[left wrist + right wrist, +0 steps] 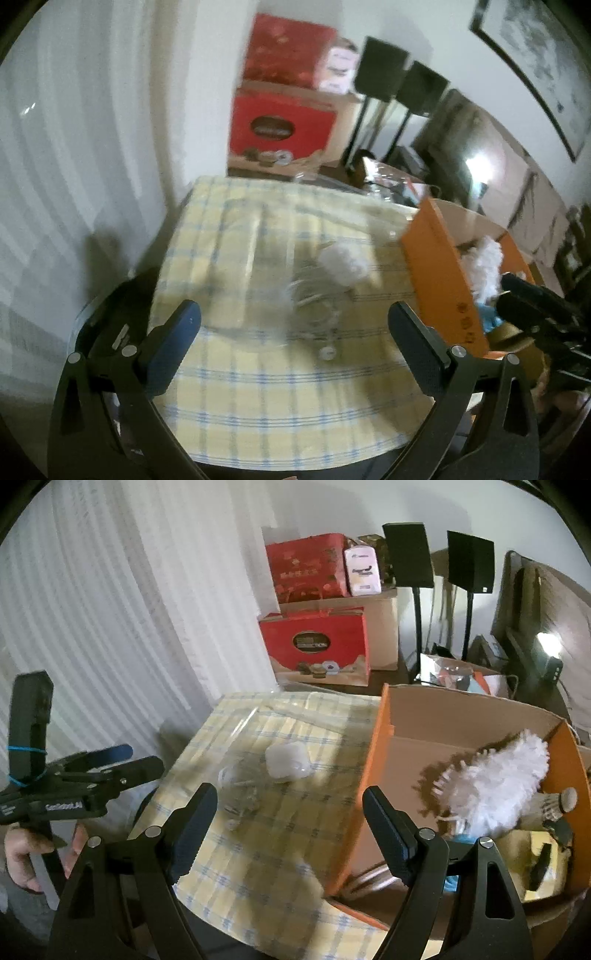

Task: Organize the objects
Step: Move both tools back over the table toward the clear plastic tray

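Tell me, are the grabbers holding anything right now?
No. The left hand-held gripper and the right hand-held gripper are both open with nothing between their jaws. The white packet lies untouched on the checked tablecloth.

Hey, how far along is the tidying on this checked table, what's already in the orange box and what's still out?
Done: a white fluffy duster and other bits sit in the orange box. In hand: nothing; the left gripper and right gripper are open and empty. Left: a white lump and clear plastic pieces on the checked tablecloth.
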Available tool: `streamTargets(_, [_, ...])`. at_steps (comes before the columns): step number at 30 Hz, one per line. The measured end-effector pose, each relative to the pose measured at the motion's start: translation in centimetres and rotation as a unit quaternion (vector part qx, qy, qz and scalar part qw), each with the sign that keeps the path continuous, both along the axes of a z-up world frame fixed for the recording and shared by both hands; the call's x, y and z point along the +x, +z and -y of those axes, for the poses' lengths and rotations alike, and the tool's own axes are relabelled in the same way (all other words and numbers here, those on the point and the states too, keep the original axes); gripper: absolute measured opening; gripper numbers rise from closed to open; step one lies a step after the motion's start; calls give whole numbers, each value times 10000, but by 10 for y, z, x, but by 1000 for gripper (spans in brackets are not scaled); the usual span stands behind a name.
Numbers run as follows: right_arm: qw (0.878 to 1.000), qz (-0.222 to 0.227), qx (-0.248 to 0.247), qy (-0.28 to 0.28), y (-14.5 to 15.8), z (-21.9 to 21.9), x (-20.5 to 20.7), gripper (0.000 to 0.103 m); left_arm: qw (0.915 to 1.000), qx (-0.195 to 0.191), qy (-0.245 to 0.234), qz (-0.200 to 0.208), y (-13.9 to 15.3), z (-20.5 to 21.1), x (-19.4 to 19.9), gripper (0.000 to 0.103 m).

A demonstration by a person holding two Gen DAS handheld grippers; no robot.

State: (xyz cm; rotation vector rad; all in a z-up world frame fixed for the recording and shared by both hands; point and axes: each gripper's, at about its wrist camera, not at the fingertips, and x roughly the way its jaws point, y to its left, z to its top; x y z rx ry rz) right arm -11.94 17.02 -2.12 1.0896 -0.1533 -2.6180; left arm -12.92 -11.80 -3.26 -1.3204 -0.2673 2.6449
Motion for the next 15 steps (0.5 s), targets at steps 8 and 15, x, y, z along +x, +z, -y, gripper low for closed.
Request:
streamTargets(8, [9998,75,-5,164,-12,23,-17,82,9996,95,169,183,-26,25,-6,101])
streamTargets(15, [9989,254,101,375,-30,53,-38,81,9995,164,155,237,-37,31,-14,101])
